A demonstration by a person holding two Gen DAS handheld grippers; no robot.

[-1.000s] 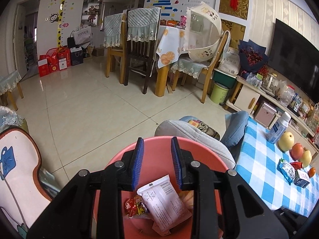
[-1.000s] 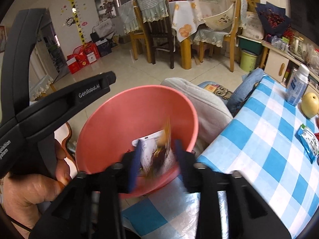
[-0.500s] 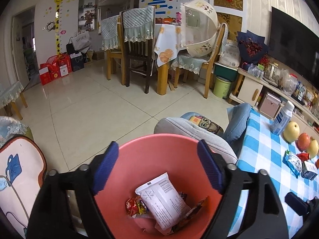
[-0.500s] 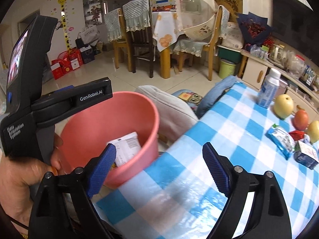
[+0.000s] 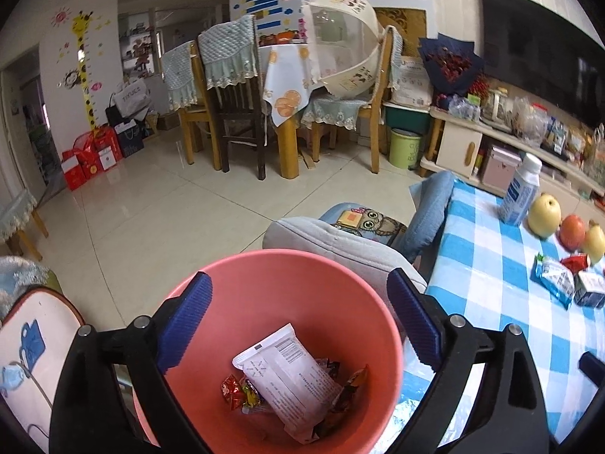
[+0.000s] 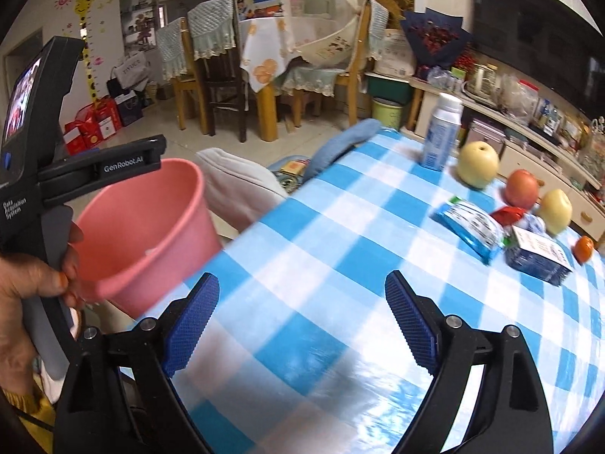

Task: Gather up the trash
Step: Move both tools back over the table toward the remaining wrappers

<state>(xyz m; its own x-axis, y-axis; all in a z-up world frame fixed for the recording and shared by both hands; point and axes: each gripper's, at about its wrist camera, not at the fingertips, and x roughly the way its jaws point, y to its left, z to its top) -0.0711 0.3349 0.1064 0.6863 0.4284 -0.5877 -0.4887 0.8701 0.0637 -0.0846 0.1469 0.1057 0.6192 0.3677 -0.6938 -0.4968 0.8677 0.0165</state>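
Note:
A pink bin (image 5: 264, 287) stands beside the blue-checked table (image 5: 491, 265). It holds a white wrapper (image 5: 291, 374) and several small snack wrappers (image 5: 238, 393). My left gripper (image 5: 298, 314) is open and empty, its jaws wide above the bin. My right gripper (image 6: 300, 317) is open and empty over the table (image 6: 340, 257). The bin (image 6: 151, 227) is at its left. A blue-and-white packet (image 6: 472, 227), a red wrapper (image 6: 508, 215) and a dark blue box (image 6: 537, 251) lie at the table's right side.
A white bottle (image 6: 440, 132), two yellow pears (image 6: 478, 159), a red apple (image 6: 522, 189) and a small orange (image 6: 584, 247) stand on the table. A grey cushion (image 5: 340, 238) and a chair lie behind the bin. Dining chairs, a TV shelf and tiled floor are beyond.
Both grippers went from shut to wide open. The wrapper from my right gripper dropped into the bin. My right gripper swung right, away from the bin and over the table.

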